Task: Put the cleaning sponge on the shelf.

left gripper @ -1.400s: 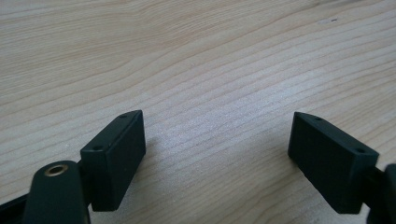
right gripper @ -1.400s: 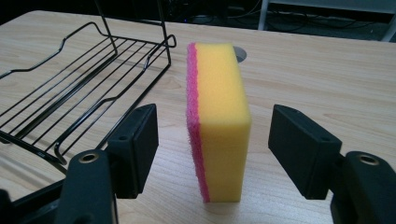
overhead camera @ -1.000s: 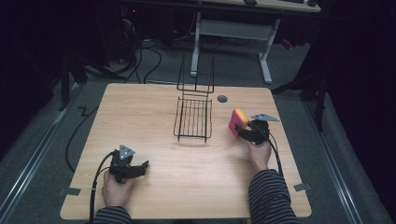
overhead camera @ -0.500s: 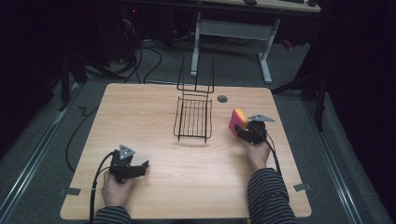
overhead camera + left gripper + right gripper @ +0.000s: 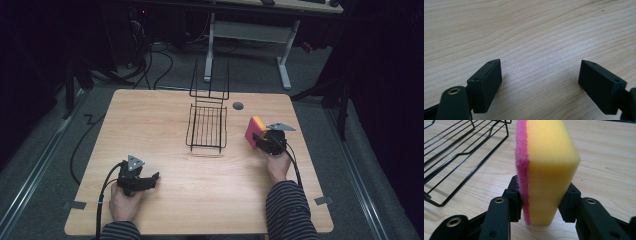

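A yellow sponge (image 5: 549, 165) with a pink scouring side stands on edge at the table's right, right of the black wire rack (image 5: 207, 127). My right gripper (image 5: 541, 200) is shut on the sponge (image 5: 254, 131); its jaws have just been closing and now squeeze the sponge's lower part from both sides. In the high view the right gripper (image 5: 264, 140) sits behind the sponge, held by a hand in a striped sleeve. My left gripper (image 5: 150, 179) rests near the table's front left, and in its own view it (image 5: 539, 80) stands open over bare wood with nothing between the jaws.
The wooden table (image 5: 160, 120) has a round grommet hole (image 5: 238, 106) behind the rack. The rack's tall back (image 5: 210, 80) rises toward the far edge. A white desk frame (image 5: 250, 35) and cables lie on the floor beyond.
The right gripper's jaws have closed in on the sponge. Both hands stay where they were.
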Tool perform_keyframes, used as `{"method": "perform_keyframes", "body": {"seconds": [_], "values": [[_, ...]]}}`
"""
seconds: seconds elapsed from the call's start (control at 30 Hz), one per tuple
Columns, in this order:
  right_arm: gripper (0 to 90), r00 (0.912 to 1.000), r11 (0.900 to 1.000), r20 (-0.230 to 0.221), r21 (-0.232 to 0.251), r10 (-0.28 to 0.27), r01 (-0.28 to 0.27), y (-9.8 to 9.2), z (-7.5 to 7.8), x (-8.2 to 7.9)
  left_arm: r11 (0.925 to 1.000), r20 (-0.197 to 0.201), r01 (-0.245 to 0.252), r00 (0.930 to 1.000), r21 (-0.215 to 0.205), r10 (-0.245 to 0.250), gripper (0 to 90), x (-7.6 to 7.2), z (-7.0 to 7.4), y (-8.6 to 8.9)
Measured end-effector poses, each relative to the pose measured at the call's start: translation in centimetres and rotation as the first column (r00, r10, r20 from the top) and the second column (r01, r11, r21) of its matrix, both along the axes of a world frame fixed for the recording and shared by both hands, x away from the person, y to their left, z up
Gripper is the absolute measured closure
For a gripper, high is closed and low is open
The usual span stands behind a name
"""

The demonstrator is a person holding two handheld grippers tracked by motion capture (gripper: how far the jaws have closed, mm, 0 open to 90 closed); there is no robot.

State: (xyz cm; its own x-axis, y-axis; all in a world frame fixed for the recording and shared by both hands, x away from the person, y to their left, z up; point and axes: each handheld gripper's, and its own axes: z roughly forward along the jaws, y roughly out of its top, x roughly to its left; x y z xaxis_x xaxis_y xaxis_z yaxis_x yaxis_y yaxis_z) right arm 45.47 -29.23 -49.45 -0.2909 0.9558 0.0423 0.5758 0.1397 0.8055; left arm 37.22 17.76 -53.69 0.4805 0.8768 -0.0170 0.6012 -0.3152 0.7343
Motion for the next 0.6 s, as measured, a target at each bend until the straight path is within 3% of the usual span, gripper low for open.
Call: {"method": "perform_keyframes", "body": {"seconds": [0.6], "values": [[60.8, 0.9951, 0.996, 0.044, 0.014, 0.088, -0.089, 0.4, 2.1, -1.8, 1.0000, 0.000, 0.000, 1.0000, 0.001, 0.000, 19.5, 0.0, 0.0, 0.0]]}}
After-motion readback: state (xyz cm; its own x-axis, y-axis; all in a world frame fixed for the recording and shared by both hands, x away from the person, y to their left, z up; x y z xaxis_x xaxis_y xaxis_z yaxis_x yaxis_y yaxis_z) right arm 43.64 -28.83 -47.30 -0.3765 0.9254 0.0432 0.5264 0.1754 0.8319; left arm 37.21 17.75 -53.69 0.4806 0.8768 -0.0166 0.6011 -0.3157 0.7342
